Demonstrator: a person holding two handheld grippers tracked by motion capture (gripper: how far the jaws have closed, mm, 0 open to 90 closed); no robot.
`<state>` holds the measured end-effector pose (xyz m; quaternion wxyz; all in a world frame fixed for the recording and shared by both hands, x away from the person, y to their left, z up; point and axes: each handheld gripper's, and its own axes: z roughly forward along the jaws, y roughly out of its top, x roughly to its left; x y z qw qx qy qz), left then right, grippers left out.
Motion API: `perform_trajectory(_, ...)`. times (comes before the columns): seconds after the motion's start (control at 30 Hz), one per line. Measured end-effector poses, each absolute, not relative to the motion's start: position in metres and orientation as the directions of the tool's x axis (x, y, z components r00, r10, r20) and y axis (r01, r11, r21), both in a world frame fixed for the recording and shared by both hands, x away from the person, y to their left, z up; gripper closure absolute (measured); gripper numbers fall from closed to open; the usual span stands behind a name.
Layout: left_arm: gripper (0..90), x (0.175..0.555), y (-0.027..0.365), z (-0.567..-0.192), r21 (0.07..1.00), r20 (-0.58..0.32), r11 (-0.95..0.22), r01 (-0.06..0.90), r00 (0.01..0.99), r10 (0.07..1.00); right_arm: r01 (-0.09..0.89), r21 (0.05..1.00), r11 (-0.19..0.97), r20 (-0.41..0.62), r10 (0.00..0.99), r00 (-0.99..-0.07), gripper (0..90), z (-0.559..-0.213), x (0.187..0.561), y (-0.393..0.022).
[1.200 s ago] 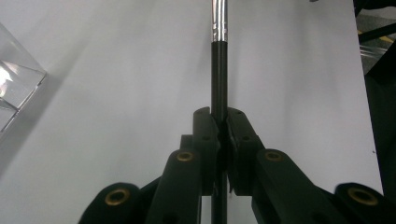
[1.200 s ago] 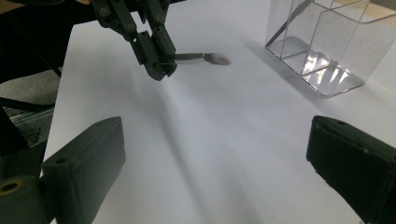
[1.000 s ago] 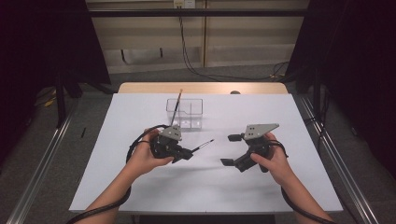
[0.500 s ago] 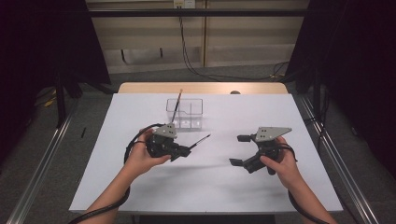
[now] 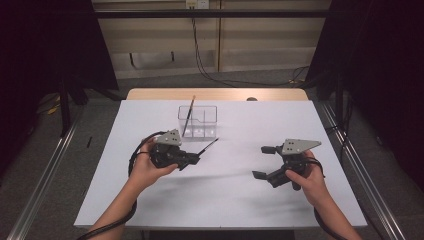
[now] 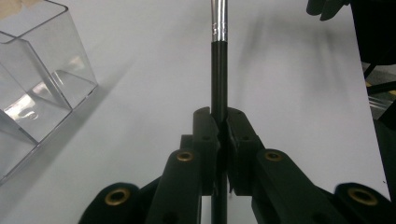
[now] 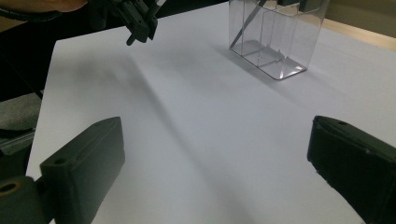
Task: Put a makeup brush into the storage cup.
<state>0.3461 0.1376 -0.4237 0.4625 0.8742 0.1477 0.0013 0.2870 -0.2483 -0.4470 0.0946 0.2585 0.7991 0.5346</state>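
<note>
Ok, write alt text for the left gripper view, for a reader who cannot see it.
The left gripper has its two black jaws shut on the thin black handle of a brush, whose silver ferrule points away over a white table. A clear plastic organizer with compartments stands at the left edge.

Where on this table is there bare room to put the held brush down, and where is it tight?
Free: the white table right of the clear organizer, the stretch between the left gripper and the right gripper, and the near edge. Tight: around the organizer, where another brush leans and the held brush points.
</note>
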Motion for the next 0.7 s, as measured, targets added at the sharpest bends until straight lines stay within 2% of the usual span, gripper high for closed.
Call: perform_trajectory(0.7, 84.0, 0.355, 0.150, -0.423, 0.849, -0.146, -0.446, 0.284, 0.937, 0.318, 0.312, 0.912, 0.267, 0.121, 0.549, -0.827, 3.5, -0.450, 0.274, -0.273)
